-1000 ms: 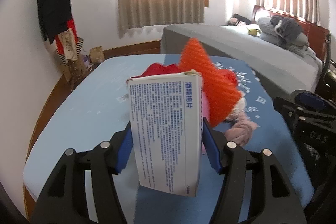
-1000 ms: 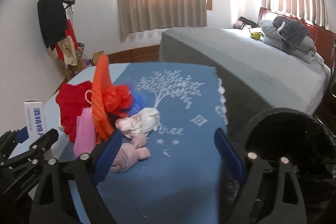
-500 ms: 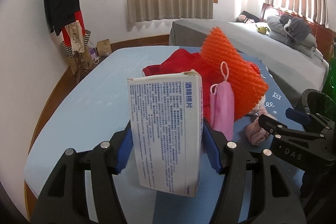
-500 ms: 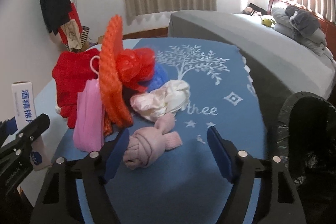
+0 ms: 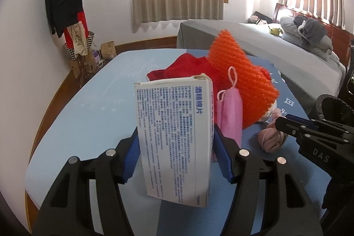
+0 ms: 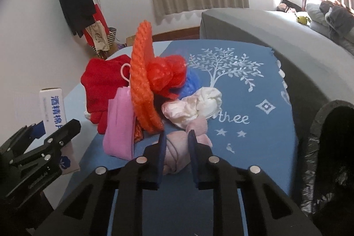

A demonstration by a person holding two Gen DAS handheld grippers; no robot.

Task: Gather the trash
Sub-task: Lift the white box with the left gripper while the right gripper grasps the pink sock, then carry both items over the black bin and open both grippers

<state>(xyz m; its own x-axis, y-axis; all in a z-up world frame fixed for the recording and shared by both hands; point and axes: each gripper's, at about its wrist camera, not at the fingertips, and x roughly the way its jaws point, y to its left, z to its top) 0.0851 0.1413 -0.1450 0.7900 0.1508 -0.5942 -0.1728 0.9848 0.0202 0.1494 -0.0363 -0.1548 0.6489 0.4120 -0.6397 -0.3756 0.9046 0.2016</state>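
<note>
My left gripper [image 5: 176, 148] is shut on a white box with blue print [image 5: 174, 141] and holds it upright above the blue table [image 5: 93, 107]; the box also shows in the right wrist view [image 6: 52, 106]. My right gripper [image 6: 177, 143] is shut on a knotted pink cloth bundle [image 6: 179, 154], which also shows in the left wrist view [image 5: 271, 139]. Behind it lies a pile: an orange foam net [image 6: 142, 85], a red glove [image 6: 104, 85], a pink face mask [image 6: 120, 125], a white crumpled cloth [image 6: 197, 105] and a red net ball [image 6: 166, 72].
A black trash bag [image 6: 331, 147] stands open at the table's right edge. A dark blue cloth with a white tree print [image 6: 239, 85] covers the table's right part. A grey bed [image 5: 265, 41] lies behind, a coat rack [image 5: 66, 3] at the far left.
My right gripper has moved forward and down and closed on the pink cloth bundle. My left gripper still holds the box and has barely shifted.
</note>
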